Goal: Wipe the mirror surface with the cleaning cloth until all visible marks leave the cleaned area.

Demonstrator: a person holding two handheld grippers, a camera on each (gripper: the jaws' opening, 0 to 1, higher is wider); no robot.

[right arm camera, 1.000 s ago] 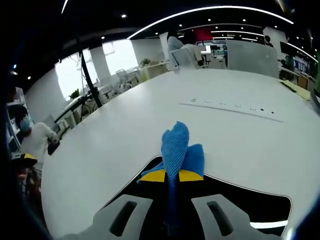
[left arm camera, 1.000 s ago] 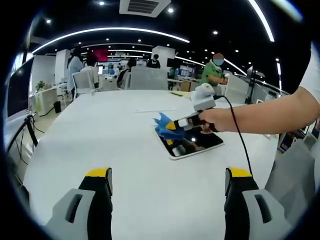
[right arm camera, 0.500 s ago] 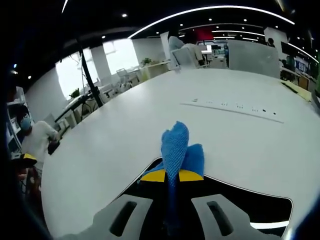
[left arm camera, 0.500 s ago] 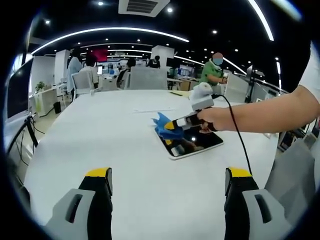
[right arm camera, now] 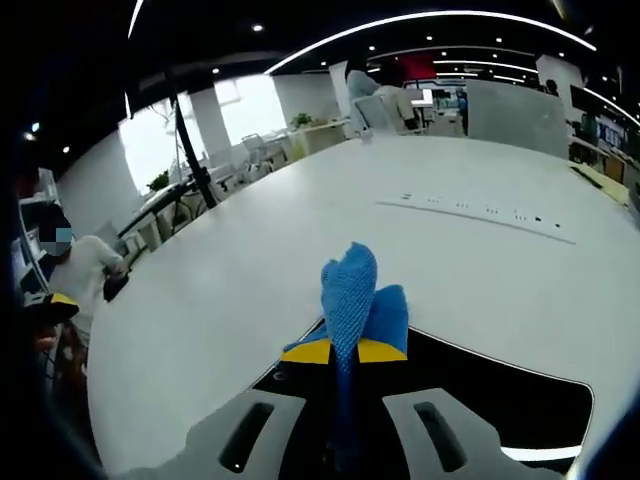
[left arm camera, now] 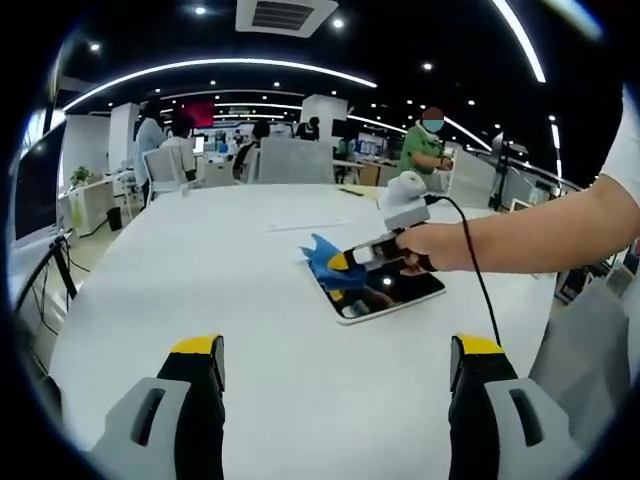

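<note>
The blue cleaning cloth [right arm camera: 352,300] is pinched between the yellow-tipped jaws of the right gripper [right arm camera: 344,351], the jaws pressed tight onto the fabric, with the cloth's bunched end standing up past the tips. The mirror [right arm camera: 480,395] is seen lying flat on the white table [right arm camera: 250,270], dark and glossy, directly under that gripper. In the left gripper view, the cloth [left arm camera: 325,262] is laid over the mirror's [left arm camera: 400,293] far left corner, and the right gripper [left arm camera: 345,262] is held there by a hand [left arm camera: 432,248] reaching in from the right. The left gripper [left arm camera: 340,350] is kept well back from the mirror, its jaws spread wide with nothing between them, above the bare table [left arm camera: 200,260].
</note>
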